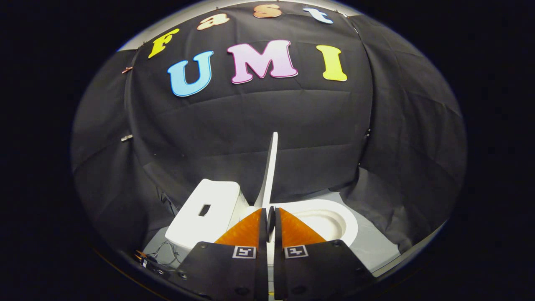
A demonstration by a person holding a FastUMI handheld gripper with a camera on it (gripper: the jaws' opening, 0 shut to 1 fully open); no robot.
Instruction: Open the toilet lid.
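A white toilet stands on the floor just beyond my fingers. Its lid [270,167] is raised upright and seen edge-on, a thin white blade rising straight ahead of the fingertips. Left of the lid is the tank [207,211], with a dark rectangular slot in its top. Right of the lid lies the seat ring [334,217] around the uncovered bowl. My gripper [270,214] hangs above the toilet with its fingers drawn together to a narrow slit. The foot of the lid shows just past the tips. I see nothing pressed between the fingers.
Black cloth walls close in behind and on both sides of the toilet. A grey floor [372,246] shows to the right of the bowl. Some thin cables [161,251] lie on the floor left of the tank.
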